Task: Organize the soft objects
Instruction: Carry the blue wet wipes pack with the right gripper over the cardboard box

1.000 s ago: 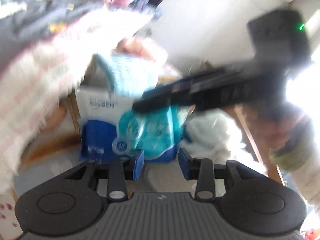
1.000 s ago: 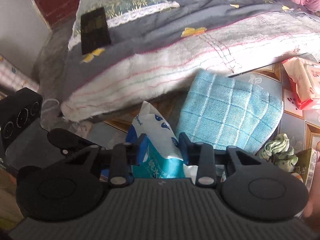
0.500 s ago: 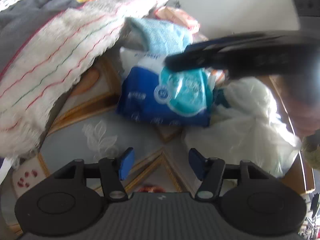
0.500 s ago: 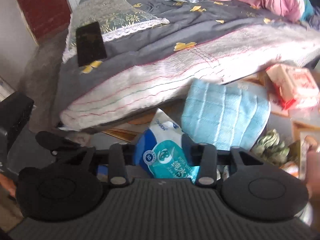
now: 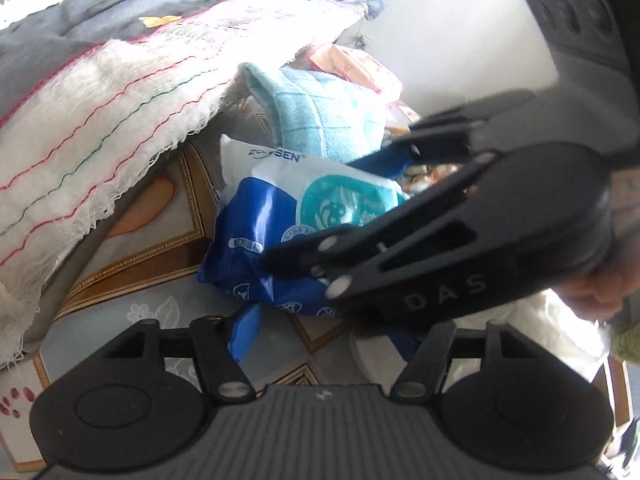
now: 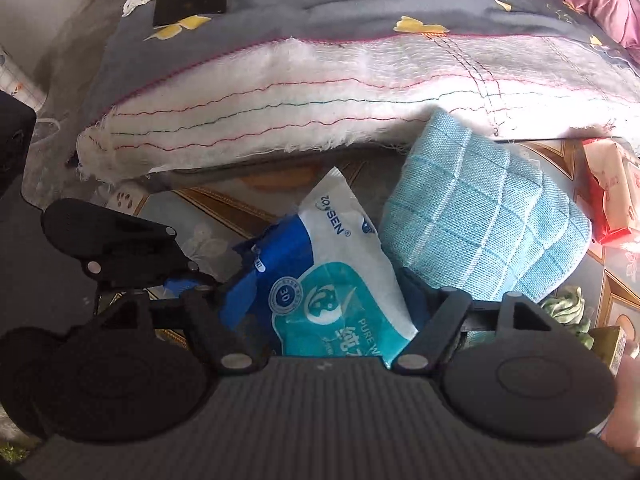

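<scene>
right wrist view, right gripper (image 6: 328, 300) jaws opening around wipes pack (image 6: 320, 280), left gripper (image 5: 320, 332) jaws narrowing, nothing pinched

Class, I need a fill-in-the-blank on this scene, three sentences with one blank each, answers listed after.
1. The wet wipes pack is blue, white and ____.
2. The checked cloth beside the pack is light ____.
3. The pack lies between the fingers of the ____ tool, whose jaws are opening.

Missing words: teal; blue; right
</scene>
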The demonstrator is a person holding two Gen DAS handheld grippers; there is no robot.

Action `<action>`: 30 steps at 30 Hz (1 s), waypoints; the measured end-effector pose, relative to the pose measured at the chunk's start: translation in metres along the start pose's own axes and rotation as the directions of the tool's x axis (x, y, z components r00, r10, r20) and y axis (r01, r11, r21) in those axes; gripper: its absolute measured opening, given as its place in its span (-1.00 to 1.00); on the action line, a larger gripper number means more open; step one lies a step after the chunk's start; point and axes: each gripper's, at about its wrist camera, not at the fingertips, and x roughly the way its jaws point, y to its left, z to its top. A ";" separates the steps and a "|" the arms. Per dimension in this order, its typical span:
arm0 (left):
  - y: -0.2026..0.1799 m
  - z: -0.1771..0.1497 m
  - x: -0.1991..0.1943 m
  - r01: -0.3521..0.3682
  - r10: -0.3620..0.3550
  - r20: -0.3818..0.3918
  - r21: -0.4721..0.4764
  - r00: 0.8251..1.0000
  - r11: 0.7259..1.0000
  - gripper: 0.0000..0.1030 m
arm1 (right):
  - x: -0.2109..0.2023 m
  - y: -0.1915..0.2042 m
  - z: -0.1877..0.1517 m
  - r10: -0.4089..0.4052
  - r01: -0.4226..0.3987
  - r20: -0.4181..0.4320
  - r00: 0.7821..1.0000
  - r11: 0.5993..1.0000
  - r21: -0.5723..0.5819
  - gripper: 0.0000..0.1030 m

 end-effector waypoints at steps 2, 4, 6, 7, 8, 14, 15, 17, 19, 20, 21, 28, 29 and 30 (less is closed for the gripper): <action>0.006 -0.002 -0.005 0.022 -0.022 0.008 -0.033 1.000 0.999 0.15 | -0.005 -0.002 -0.001 -0.004 0.004 0.005 1.000 1.000 0.011 0.14; 0.009 -0.004 -0.008 0.039 -0.038 0.015 -0.059 0.999 0.998 0.09 | -0.013 -0.001 -0.002 -0.011 0.010 0.018 1.000 1.000 0.009 -0.01; 0.011 -0.005 -0.012 0.047 -0.045 0.025 -0.071 0.999 0.996 0.09 | -0.020 0.003 -0.002 -0.021 0.021 0.032 0.999 1.000 0.003 -0.16; 0.010 -0.006 -0.015 0.044 -0.042 0.030 -0.072 0.999 0.996 0.09 | -0.023 0.006 -0.002 -0.028 0.028 0.037 0.999 1.000 -0.003 -0.19; 0.010 -0.007 -0.018 0.041 -0.038 0.037 -0.072 0.999 0.997 0.09 | -0.026 0.009 -0.001 -0.033 0.033 0.046 0.998 0.999 -0.006 -0.23; 0.007 -0.005 -0.049 0.031 -0.025 0.104 -0.051 0.994 0.998 0.09 | -0.055 0.026 0.000 -0.045 0.043 0.112 0.993 0.999 0.021 -0.29; 0.005 -0.005 -0.057 0.023 -0.019 0.116 -0.032 0.993 0.999 0.09 | -0.062 0.027 -0.002 -0.043 0.038 0.131 0.990 0.998 0.043 -0.30; -0.001 -0.002 -0.073 -0.001 0.000 0.138 0.011 0.990 1.000 0.09 | -0.076 0.027 -0.007 -0.041 0.021 0.169 0.985 0.993 0.120 -0.30; -0.006 0.001 -0.088 -0.026 0.016 0.154 0.063 0.988 0.998 0.09 | -0.088 0.027 -0.019 -0.033 -0.015 0.207 0.978 0.974 0.224 -0.30; -0.010 0.005 -0.093 -0.041 0.024 0.150 0.108 0.988 0.993 0.10 | -0.092 0.026 -0.028 -0.022 -0.044 0.224 0.974 0.957 0.287 -0.31; -0.016 0.007 -0.095 -0.054 0.033 0.126 0.170 0.991 0.984 0.12 | -0.094 0.026 -0.037 -0.009 -0.079 0.242 0.970 0.933 0.352 -0.31; -0.039 -0.009 -0.075 -0.048 0.070 -0.036 0.425 0.997 0.904 0.13 | -0.072 0.026 -0.128 0.015 -0.315 0.386 0.922 0.608 0.729 -0.32; -0.037 -0.013 -0.066 -0.037 0.070 -0.063 0.432 0.996 0.901 0.13 | -0.063 0.029 -0.140 0.013 -0.324 0.386 0.922 0.568 0.756 -0.32; -0.035 -0.016 -0.059 -0.025 0.068 -0.085 0.430 0.994 0.903 0.13 | -0.056 0.030 -0.149 0.009 -0.327 0.382 0.924 0.536 0.779 -0.32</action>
